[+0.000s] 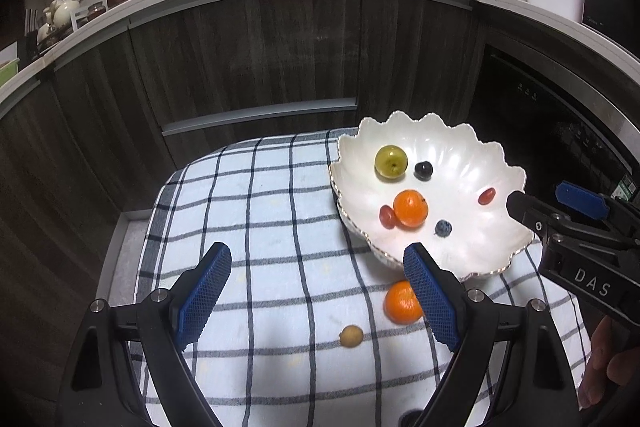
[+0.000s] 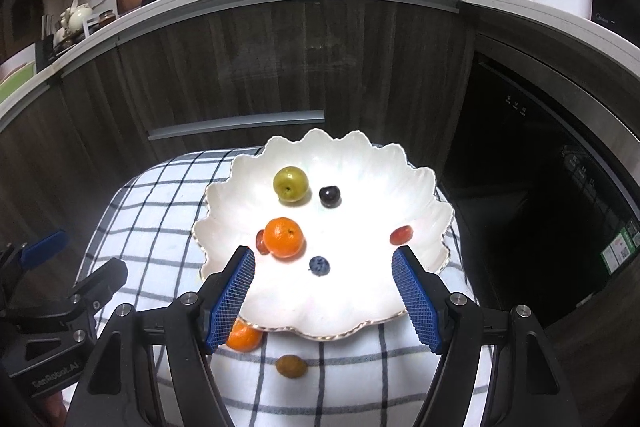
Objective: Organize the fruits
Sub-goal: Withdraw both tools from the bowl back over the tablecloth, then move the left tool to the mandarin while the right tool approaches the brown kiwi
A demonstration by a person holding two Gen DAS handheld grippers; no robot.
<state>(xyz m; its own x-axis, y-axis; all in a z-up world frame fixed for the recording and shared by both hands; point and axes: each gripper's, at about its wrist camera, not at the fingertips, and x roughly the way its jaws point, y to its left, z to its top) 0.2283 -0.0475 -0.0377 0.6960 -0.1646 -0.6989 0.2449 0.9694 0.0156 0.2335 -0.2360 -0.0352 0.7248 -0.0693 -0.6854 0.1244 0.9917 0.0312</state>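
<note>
Both my left gripper (image 1: 316, 291) and right gripper (image 2: 324, 297) gape empty beside the scalloped bowl (image 1: 496, 163); 1 tangerine (image 1: 402, 303) waits outside it.

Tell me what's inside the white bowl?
The white bowl holds a green fruit, an orange, a dark cherry, a blueberry and two small red fruits, one half hidden behind the orange.
</note>
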